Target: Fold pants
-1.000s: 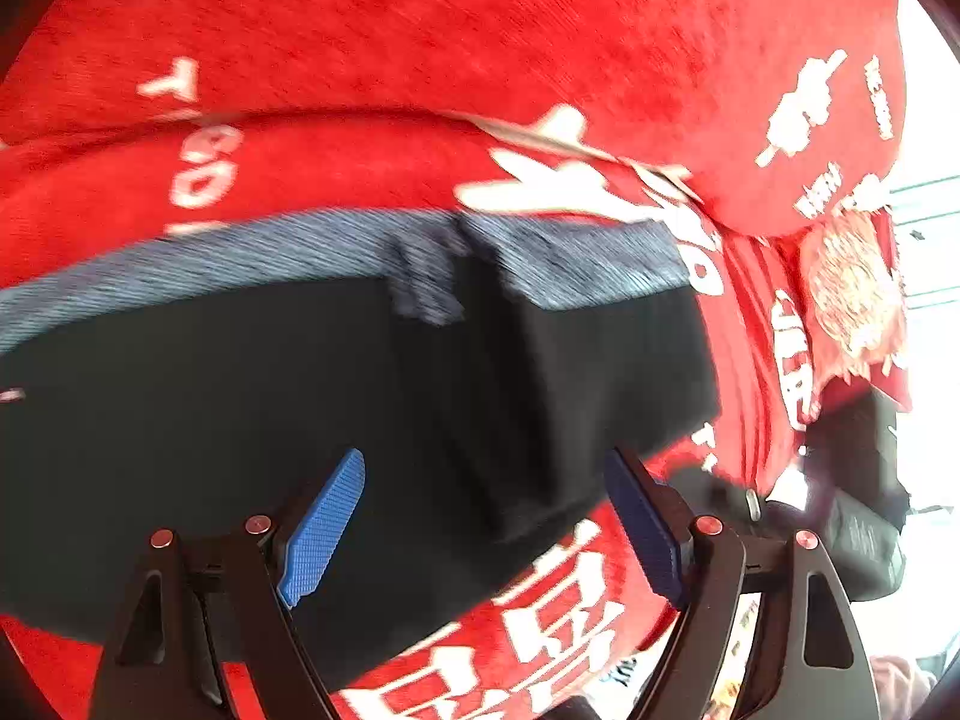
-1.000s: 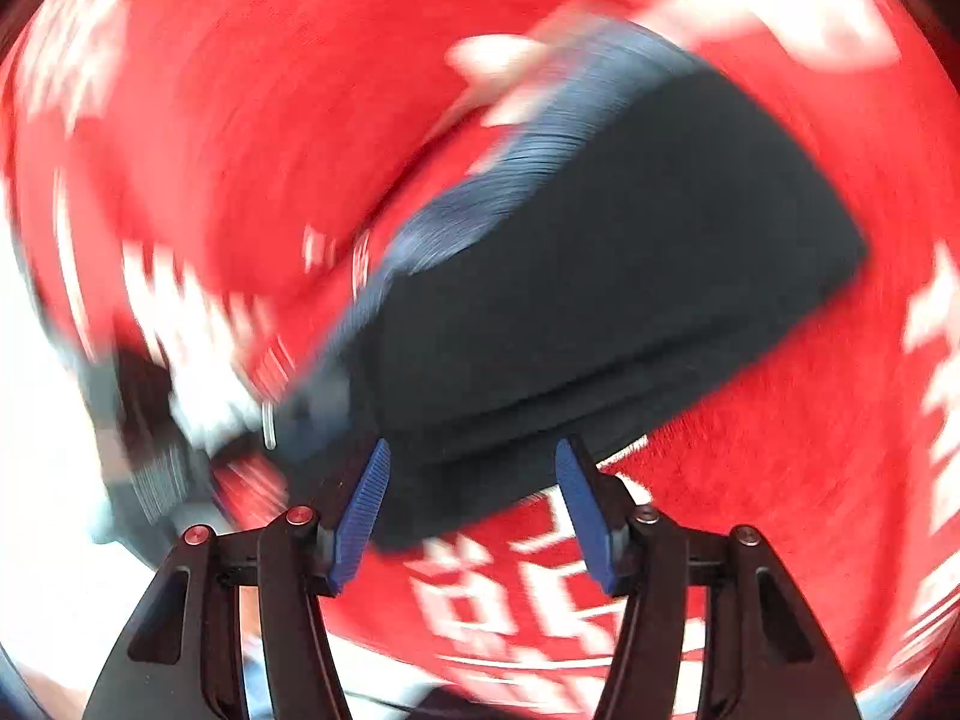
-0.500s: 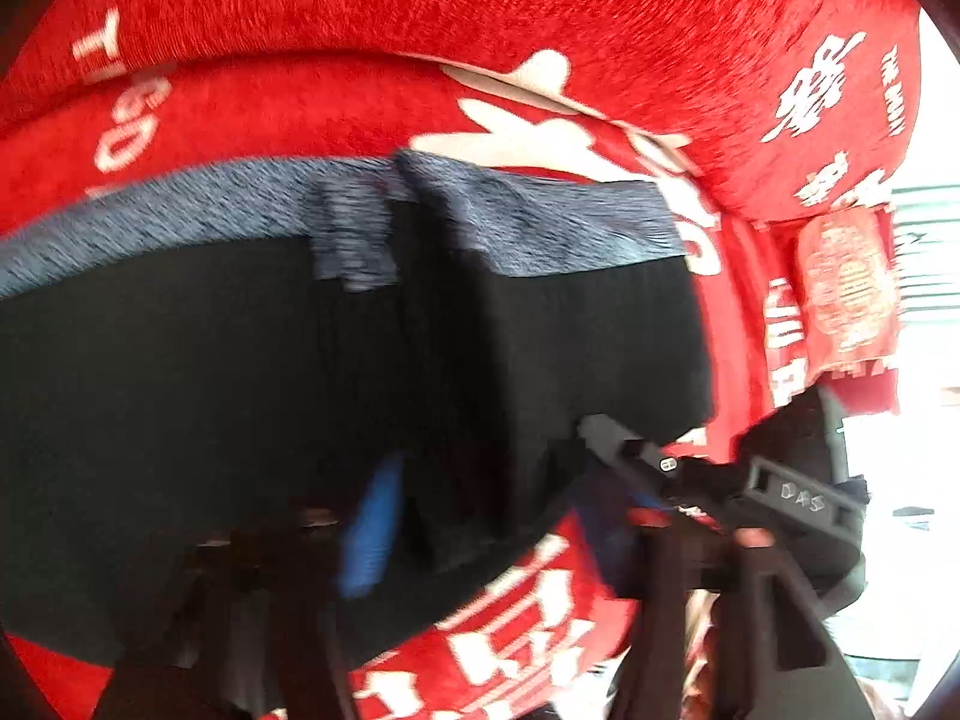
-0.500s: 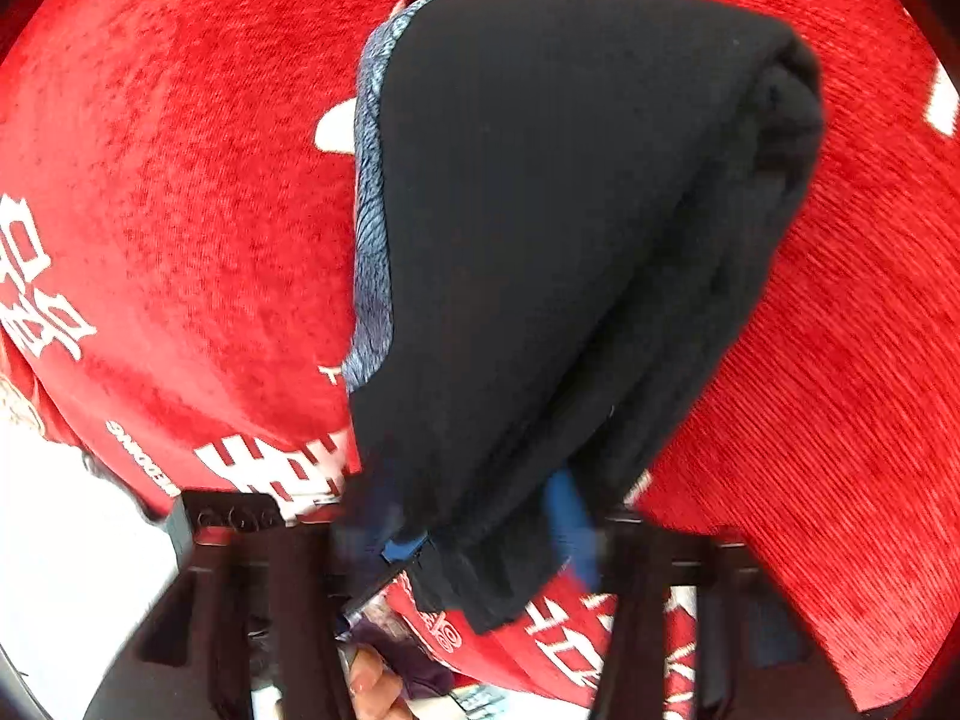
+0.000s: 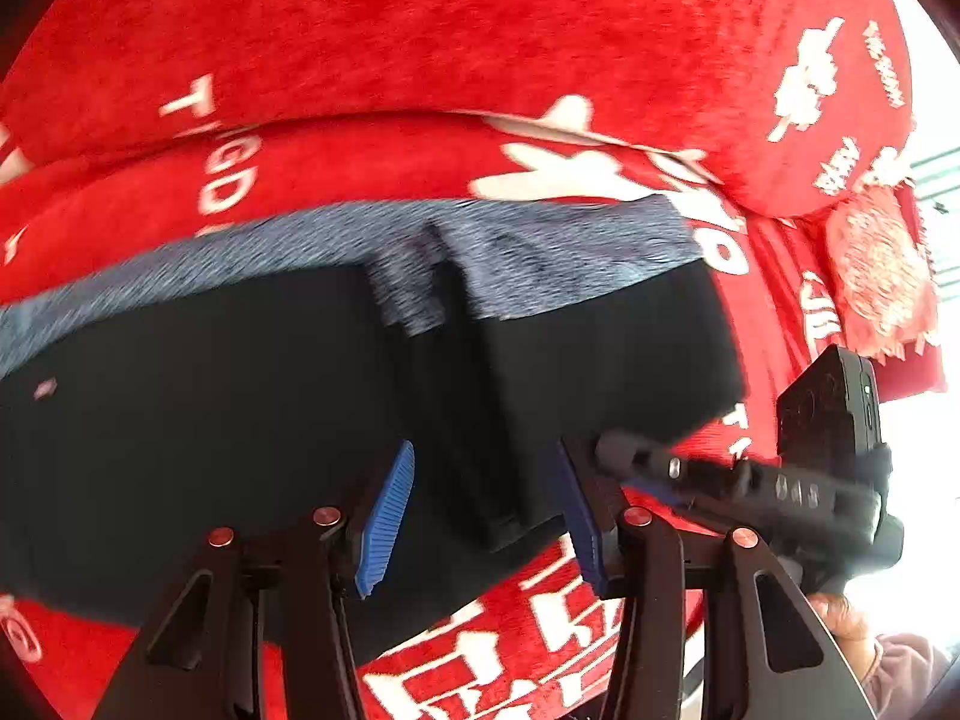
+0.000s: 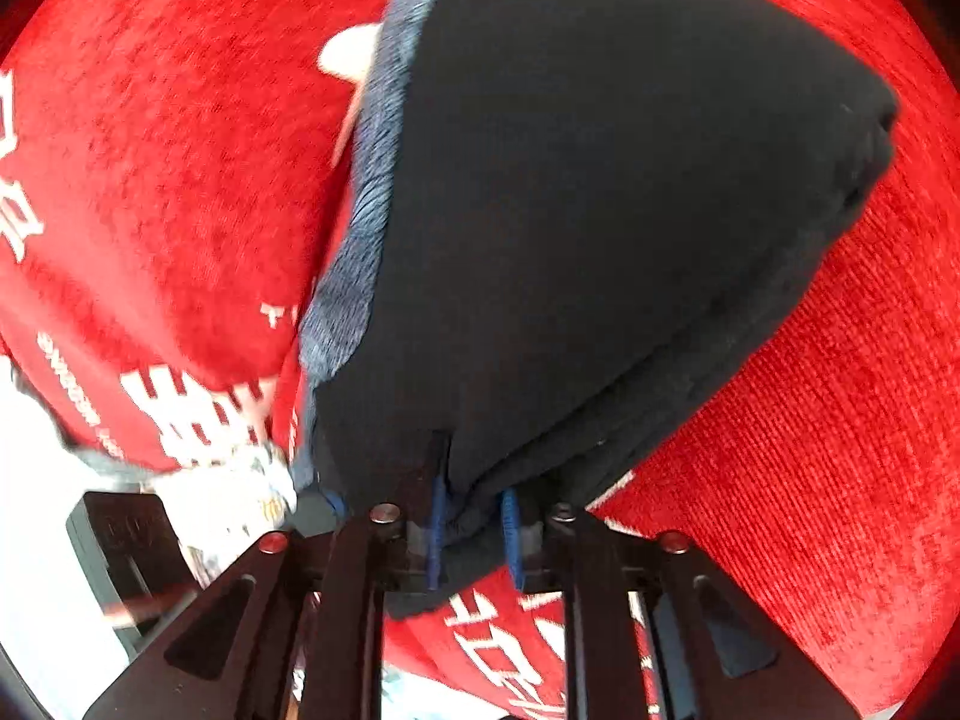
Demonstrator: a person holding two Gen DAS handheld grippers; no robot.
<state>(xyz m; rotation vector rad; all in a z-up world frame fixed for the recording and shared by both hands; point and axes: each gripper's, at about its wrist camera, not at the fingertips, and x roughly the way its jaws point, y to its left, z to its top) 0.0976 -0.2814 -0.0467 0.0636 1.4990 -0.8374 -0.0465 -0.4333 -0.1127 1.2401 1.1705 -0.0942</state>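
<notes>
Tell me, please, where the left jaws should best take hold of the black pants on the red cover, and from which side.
Probably the near hem of the black pants, entered from the front edge, as the left gripper stands now, its jaws opening with cloth between them. There the folded layers end in a free edge over the red cover; the grey waistband lies far and flat.

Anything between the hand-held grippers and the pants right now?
Nothing visible. The black pants already sit between the right hand-held gripper pads, and a fold lies between the opening left hand-held gripper pads.
</notes>
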